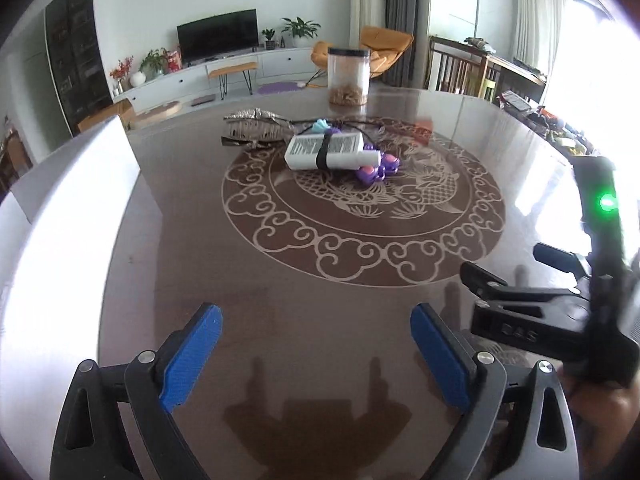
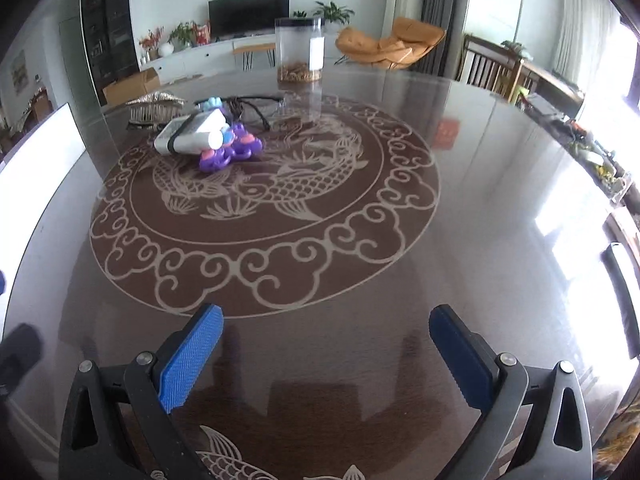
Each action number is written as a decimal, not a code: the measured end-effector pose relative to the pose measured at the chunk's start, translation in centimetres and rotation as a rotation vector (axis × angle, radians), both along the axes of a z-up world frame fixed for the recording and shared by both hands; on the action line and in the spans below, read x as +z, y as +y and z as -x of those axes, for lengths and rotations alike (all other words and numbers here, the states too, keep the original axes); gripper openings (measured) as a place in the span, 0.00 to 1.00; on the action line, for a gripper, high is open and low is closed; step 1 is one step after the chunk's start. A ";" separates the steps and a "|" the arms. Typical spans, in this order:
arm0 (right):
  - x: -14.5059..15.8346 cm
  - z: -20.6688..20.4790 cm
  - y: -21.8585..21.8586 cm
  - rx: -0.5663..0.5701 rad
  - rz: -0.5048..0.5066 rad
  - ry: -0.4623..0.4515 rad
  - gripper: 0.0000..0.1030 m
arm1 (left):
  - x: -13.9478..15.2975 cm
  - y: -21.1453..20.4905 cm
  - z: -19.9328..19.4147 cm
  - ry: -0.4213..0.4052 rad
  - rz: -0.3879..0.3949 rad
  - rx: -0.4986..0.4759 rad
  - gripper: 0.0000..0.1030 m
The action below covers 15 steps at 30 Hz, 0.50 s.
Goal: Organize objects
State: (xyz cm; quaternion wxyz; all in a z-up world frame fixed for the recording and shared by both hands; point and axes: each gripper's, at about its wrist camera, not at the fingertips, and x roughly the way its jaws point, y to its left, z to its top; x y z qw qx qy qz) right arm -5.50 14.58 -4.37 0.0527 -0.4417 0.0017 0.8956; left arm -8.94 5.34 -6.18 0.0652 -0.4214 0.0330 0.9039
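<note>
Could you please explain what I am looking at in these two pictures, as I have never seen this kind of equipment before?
There is no robot here: a person holds a two-finger gripper in each hand, each carrying a fisheye camera that looks along its blue fingers. One picture is from the left gripper, the other from the right gripper. Both are open and hold nothing. On the patterned table lie a white bottle, a purple toy, a silvery bag and a clear jar. A white box stands at the left.
</note>
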 end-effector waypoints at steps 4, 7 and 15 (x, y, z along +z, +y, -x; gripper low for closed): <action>-0.2 -0.1 0.1 -0.007 0.019 -0.017 1.00 | -1.5 -1.6 2.0 -0.030 -0.042 0.034 0.93; -0.5 -0.1 0.7 -0.018 0.036 -0.027 1.00 | -3.2 -2.3 3.8 -0.069 -0.050 0.061 0.93; -0.7 0.1 0.5 -0.017 0.036 -0.038 1.00 | -4.3 -2.6 4.2 -0.073 -0.038 0.069 0.96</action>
